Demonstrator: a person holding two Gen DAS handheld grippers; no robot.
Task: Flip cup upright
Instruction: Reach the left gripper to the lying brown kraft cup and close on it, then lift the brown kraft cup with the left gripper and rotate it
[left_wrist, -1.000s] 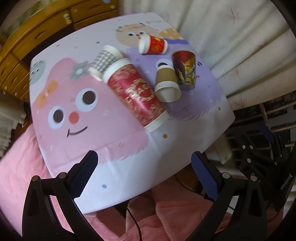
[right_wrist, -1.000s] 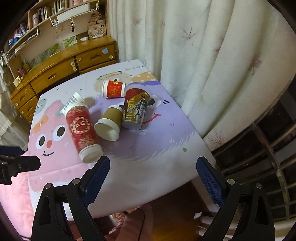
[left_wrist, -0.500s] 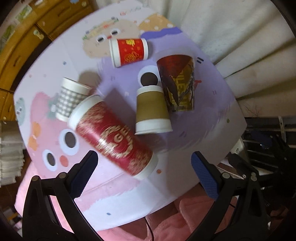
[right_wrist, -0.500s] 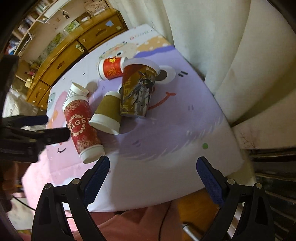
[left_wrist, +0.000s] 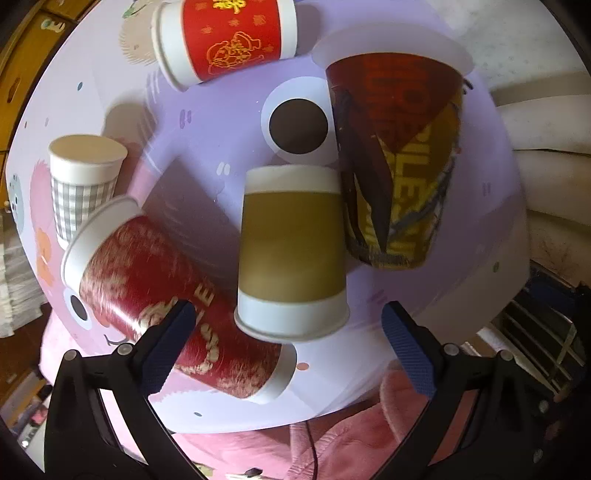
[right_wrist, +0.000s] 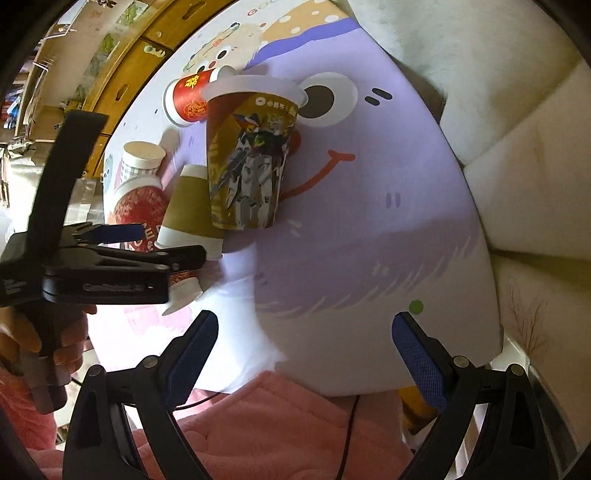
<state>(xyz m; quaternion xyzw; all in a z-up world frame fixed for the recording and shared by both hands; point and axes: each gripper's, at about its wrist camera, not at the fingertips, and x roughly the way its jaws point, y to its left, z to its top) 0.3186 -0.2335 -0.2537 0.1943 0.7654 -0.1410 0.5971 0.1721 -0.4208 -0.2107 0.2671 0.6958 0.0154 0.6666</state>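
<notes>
A brown paper cup lies on its side on the cartoon table mat, its open rim toward me; it also shows in the right wrist view. My left gripper is open, its fingers on either side of the cup's rim end, not touching it. From the right wrist view the left gripper reaches in from the left, just in front of the cup. My right gripper is open and empty above the mat's near edge, well right of the cups.
A long dark red cup lies on its side left of the brown one. A tall printed cup stands to its right. A grey checked cup and a small red cup lie farther back. Curtain at right.
My left gripper has moved forward and down toward the cups, so the brown cup now lies between its open fingers. My right gripper has come closer to the table's edge. No cup has moved.
</notes>
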